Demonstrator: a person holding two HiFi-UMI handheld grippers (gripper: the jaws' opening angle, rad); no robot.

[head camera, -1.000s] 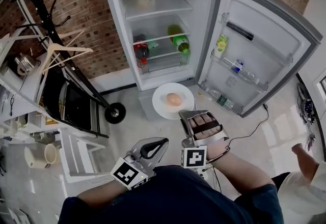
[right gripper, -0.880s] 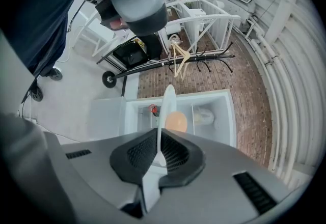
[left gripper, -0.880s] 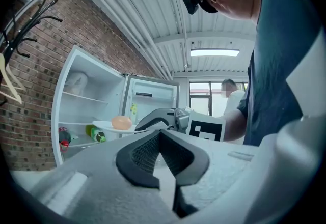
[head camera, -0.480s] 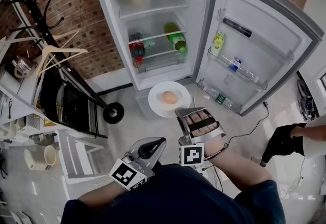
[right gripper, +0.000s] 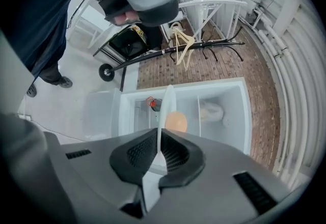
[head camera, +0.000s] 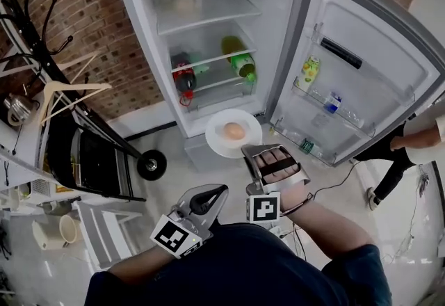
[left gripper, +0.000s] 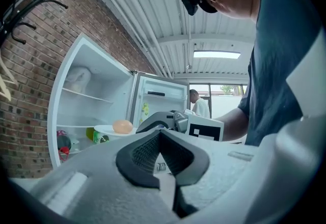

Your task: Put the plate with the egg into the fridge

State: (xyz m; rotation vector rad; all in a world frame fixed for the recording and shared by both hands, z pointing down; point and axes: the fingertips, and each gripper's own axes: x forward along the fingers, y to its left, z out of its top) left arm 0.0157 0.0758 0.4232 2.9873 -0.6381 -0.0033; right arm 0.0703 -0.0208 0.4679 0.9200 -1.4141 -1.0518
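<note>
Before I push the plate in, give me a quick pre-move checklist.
1. Grip: right gripper shut on the plate at its rim: ok.
2. Load: egg sits near the plate's middle: ok.
3. Access: fridge door stands wide open: ok.
4. Room: upper shelf is bare except for a pale thing at its left: ok.
5. Left gripper shut, empty, low and apart from the plate: ok.
6. Person stands beyond the door, not between plate and fridge: ok.

right tongs [head camera: 254, 152] grip the plate [head camera: 218, 133] edge, left tongs [head camera: 222, 190] closed, empty.
</note>
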